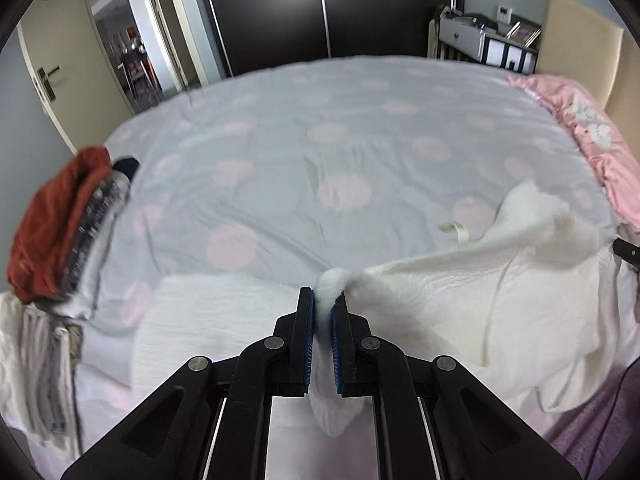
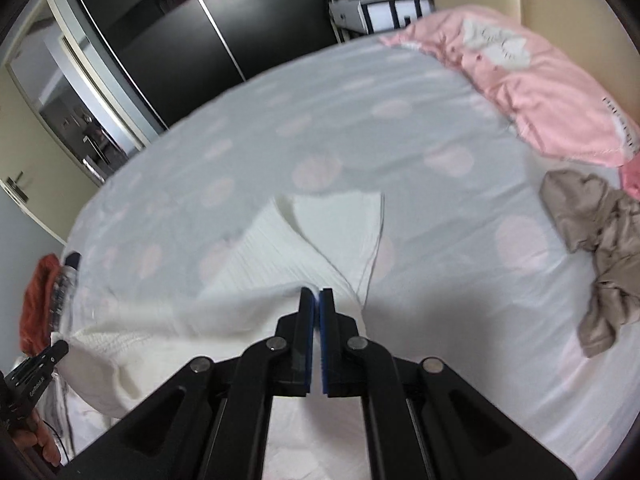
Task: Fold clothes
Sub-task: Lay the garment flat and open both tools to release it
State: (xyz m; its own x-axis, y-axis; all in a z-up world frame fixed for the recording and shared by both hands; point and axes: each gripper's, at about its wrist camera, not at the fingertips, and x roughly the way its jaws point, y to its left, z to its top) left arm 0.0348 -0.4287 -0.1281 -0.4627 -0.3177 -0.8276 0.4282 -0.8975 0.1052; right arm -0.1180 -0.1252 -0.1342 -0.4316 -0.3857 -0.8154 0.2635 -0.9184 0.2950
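Note:
A white garment hangs stretched between my two grippers, low over the bed. My left gripper is shut on a bunched corner of it, and fabric trails down between the fingers. The right gripper shows only as a dark tip at the right edge. In the right wrist view my right gripper is shut on the white garment at its upper edge. The cloth runs left from there to the left gripper. A ribbed white part lies flat on the sheet ahead, one corner folded over.
The bed has a pale sheet with pink dots. A stack of folded clothes with a red piece on top sits at its left edge. A crumpled beige garment lies on the right, with a pink quilt behind it. A dark wardrobe stands beyond.

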